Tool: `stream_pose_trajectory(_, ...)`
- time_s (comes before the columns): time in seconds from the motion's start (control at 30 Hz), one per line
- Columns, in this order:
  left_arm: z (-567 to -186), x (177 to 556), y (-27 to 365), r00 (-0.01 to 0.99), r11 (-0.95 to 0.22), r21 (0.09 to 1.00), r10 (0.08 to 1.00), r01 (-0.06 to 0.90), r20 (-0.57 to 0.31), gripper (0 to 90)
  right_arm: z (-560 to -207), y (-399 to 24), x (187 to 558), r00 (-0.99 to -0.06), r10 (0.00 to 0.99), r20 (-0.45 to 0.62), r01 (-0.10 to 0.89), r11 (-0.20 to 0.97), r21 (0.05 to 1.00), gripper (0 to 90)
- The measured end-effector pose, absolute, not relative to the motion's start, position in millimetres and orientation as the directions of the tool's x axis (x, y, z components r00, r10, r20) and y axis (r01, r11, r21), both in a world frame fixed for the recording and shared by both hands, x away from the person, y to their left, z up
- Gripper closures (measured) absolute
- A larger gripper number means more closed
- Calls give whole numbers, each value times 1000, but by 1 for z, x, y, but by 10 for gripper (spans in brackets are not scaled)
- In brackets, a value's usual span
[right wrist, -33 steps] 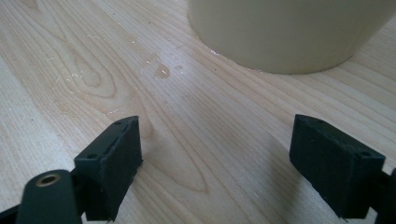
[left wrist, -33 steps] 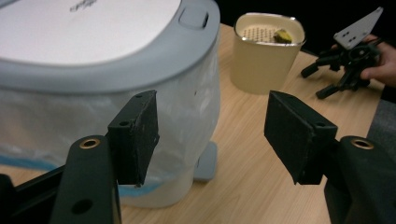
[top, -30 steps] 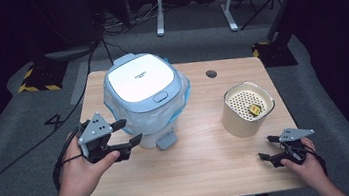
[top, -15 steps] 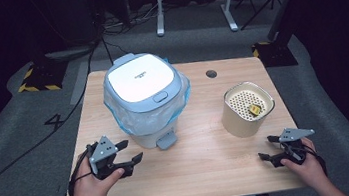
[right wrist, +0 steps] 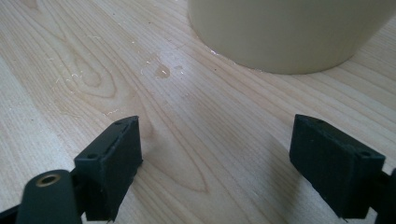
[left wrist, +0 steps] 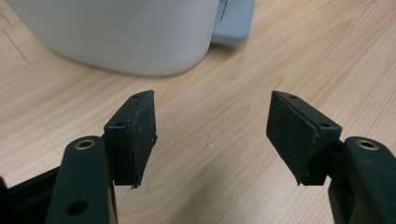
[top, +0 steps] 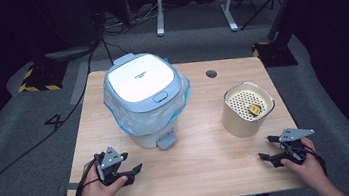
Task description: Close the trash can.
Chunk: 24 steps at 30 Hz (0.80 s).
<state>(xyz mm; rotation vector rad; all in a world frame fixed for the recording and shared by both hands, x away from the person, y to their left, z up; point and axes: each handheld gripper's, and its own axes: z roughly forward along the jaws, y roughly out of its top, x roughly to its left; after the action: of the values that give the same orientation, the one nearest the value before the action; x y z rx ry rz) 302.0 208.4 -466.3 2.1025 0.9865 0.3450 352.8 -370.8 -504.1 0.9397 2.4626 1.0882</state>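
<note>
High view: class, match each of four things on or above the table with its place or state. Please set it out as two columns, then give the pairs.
Things:
1. bin
2. basket
3. left gripper
4. yellow piece

Places or states:
A. lies inside the basket
B. open and empty, near the front left edge
C. lid shut, with a blue liner
D. cream, stands right of the bin

Pairs: 1-C, 2-D, 3-B, 4-A

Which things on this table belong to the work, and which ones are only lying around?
Belonging to the work:
- pedal bin with a bag inside
- left claw, open, near the bin
- right claw, open

Only lying around:
- cream container, small yellow thing inside
- cables on the floor
</note>
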Motion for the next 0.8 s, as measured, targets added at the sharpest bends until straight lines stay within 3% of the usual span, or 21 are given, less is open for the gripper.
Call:
stream_pose_trajectory(0.4, -496, 303, 211, 652, -467, 655, 756, 594, -53, 275, -504, -371, 353, -746, 666, -1, 448, 503, 740, 170)
stream_pose_trajectory(0.63, -505, 307, 217, 676, -482, 688, 737, 543, -17, 144, -504, -371, 353, -746, 666, -2, 447, 503, 740, 170)
stream_pose_trajectory(0.8, -505, 309, 222, 688, -489, 689, 725, 535, -20, 140, -504, -371, 353, -746, 666, -2, 448, 503, 739, 170)
